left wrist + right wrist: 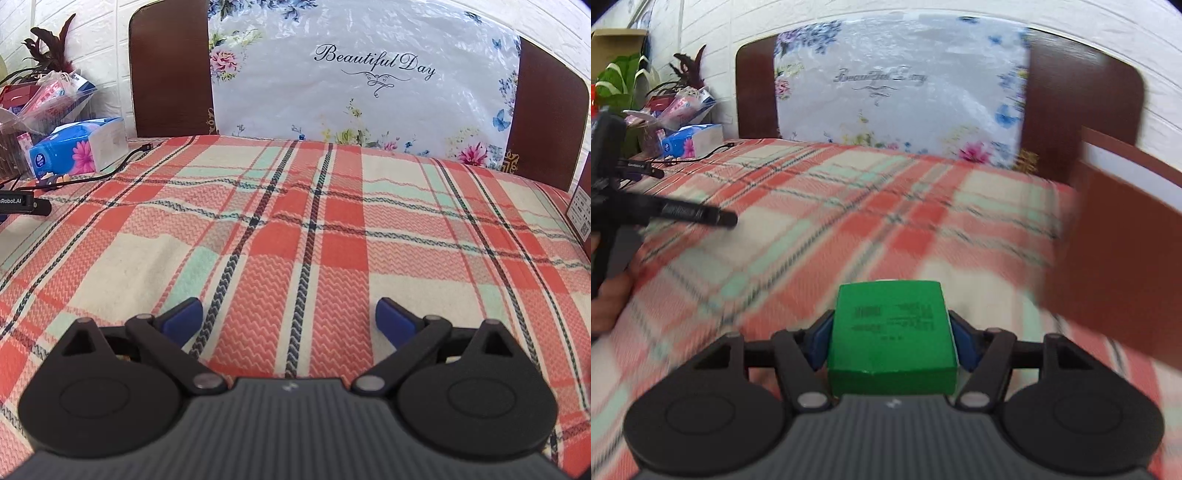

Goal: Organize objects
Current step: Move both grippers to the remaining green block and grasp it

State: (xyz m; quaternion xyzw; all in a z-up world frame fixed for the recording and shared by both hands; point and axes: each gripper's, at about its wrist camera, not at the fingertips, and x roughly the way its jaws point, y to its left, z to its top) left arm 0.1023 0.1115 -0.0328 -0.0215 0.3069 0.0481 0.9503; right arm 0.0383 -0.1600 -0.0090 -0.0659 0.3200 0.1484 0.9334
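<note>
We had the right tool (892, 343) clamped on a green box (892, 332), its blue pads pressed to both sides, carried above the plaid bedspread (849, 206). The right wrist view was smeared with motion. A red-brown box (1123, 251) stood close on the right, open at the top with a pale inside, and we judged it the likely place for the green box, though nothing confirmed that.

The left tool (289, 317) hung over bare bedspread with its jaws wide apart and nothing between them. In the right wrist view it showed at the left edge, well apart from the green box.

Risks we noted: the grip sat low on the box's sides, so a quick swing could twist it loose. The red-brown box looked light; a bump against its near wall could tip or shove it on the soft bed. With the blur, we could not tell how much clearance remained.
</note>
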